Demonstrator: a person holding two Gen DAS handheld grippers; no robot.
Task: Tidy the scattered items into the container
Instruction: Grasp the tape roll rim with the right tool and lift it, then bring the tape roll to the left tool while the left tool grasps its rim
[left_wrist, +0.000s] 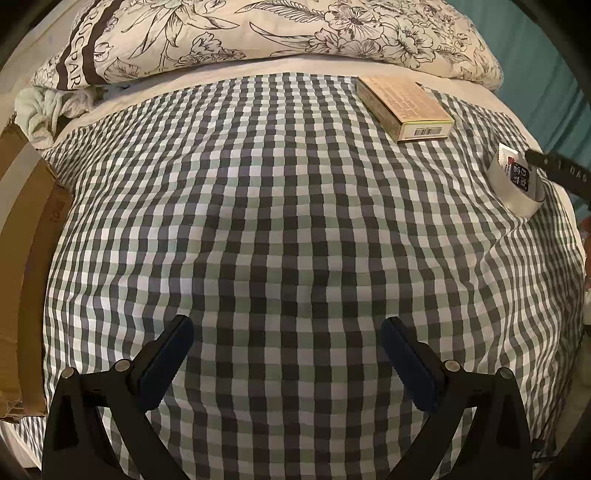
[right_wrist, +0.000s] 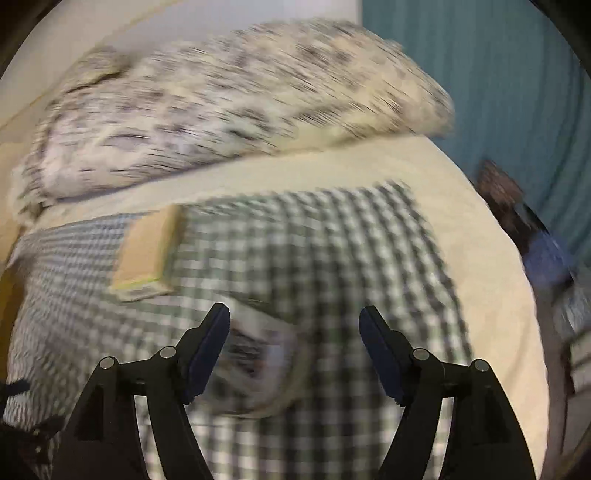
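Approach to the tape roll; nothing grasped, container at far left.

Tape roll (left_wrist: 515, 184) stands on edge on the checked cloth (left_wrist: 295, 221) over the bed, near its right border; in the blurred right view it sits low between the right gripper (right_wrist: 293, 350)'s jaws, close to the left pad, and contact is not evident. Those jaws stand wide. Flat carton (left_wrist: 404, 107) lies further up the cloth, well apart from the roll. Cardboard box (left_wrist: 26, 258), probably the container, sits at the left edge. Left gripper (left_wrist: 286, 362): jaws wide, empty, over bare cloth. Judged step: pre-grasp. Next: centre the roll, close, carry across to the box.
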